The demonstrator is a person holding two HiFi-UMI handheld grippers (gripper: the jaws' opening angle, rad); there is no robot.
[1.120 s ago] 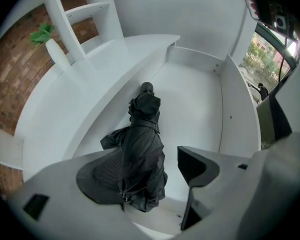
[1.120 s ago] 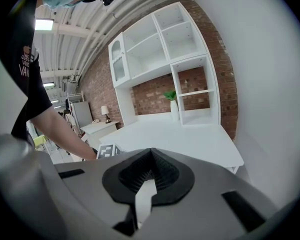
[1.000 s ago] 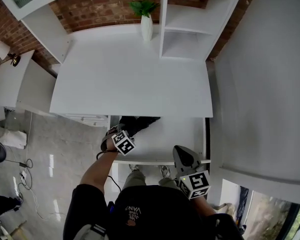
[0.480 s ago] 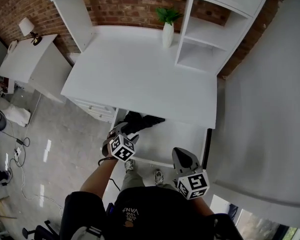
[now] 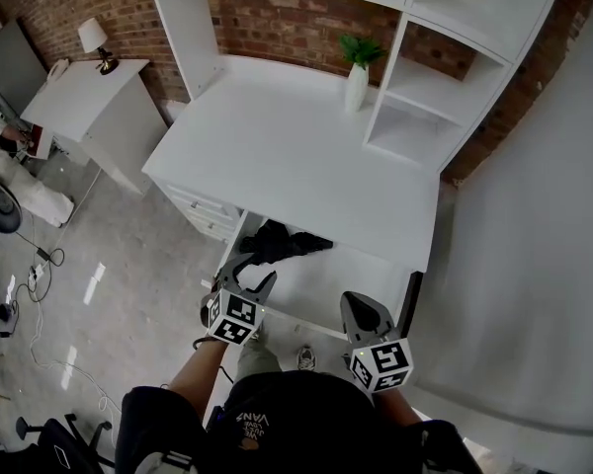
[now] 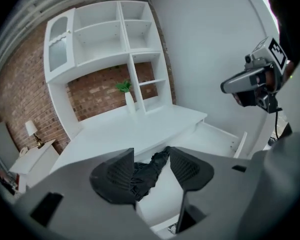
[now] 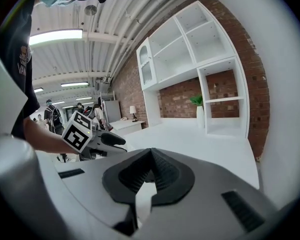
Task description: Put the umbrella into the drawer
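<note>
black crumpled umbrella [image 5: 282, 243] in white drawer [image 5: 361, 273] | left tool [image 5: 253, 276] closing, empty | right tool [image 5: 359, 304] closed

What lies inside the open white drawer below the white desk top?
A crumpled black fabric umbrella lies in the white drawer, at its far left. The drawer's rear runs under the white desk top, so whatever is there is hidden.

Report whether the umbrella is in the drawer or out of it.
In. The black umbrella lies on the floor of the open drawer, toward its left.
</note>
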